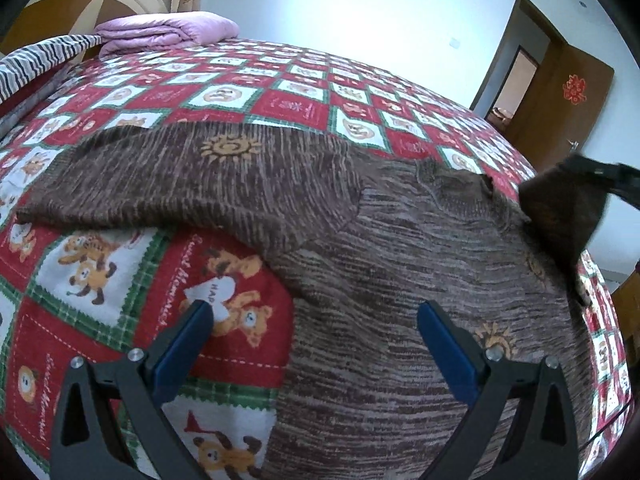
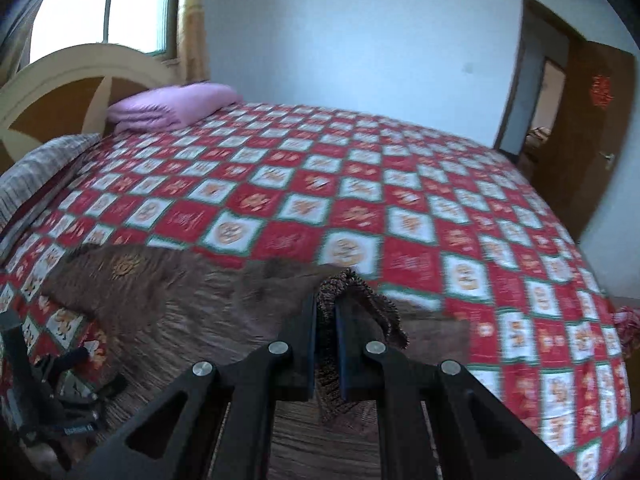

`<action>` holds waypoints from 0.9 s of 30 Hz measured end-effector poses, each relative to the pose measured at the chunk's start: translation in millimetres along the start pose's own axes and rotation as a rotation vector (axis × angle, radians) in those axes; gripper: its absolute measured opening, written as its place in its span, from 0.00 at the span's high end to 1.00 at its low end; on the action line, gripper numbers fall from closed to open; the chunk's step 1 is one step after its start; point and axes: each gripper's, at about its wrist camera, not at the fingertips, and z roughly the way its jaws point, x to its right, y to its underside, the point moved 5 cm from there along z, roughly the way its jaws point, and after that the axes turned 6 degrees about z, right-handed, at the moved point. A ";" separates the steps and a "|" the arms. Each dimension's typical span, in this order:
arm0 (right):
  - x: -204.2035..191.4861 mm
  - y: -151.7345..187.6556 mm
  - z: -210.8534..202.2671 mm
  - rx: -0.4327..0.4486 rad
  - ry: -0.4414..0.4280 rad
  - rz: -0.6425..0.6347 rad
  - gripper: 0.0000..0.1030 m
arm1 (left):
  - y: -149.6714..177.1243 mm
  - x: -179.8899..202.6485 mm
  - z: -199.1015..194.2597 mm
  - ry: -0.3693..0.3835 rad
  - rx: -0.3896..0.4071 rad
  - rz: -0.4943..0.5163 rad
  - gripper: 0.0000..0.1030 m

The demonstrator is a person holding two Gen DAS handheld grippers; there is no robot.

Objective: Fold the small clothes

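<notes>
A small brown knitted sweater with orange sun motifs lies flat on the bed, one sleeve stretched to the left. My left gripper is open and empty, hovering just above the sweater's left edge. My right gripper is shut on a lifted fold of the sweater, its right side raised off the bed. In the left wrist view the right gripper shows at the far right holding that dark raised fold. The sweater also shows in the right wrist view.
The bed is covered by a red, white and green checked bear-print quilt. A folded pink blanket and a striped pillow lie by the headboard. A brown door stands open at the right.
</notes>
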 end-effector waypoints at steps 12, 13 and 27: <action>-42.1 88.5 38.9 -0.184 -0.214 0.020 0.38 | 1.3 -3.9 -0.4 0.002 -0.002 -0.014 0.00; -25.6 88.9 28.5 -0.162 -0.205 0.037 0.38 | 1.5 -3.6 -0.5 -0.003 -0.004 -0.011 0.00; 143.9 146.5 18.9 -0.121 0.161 0.213 0.38 | -43.4 98.4 -18.2 -0.063 0.012 0.278 0.00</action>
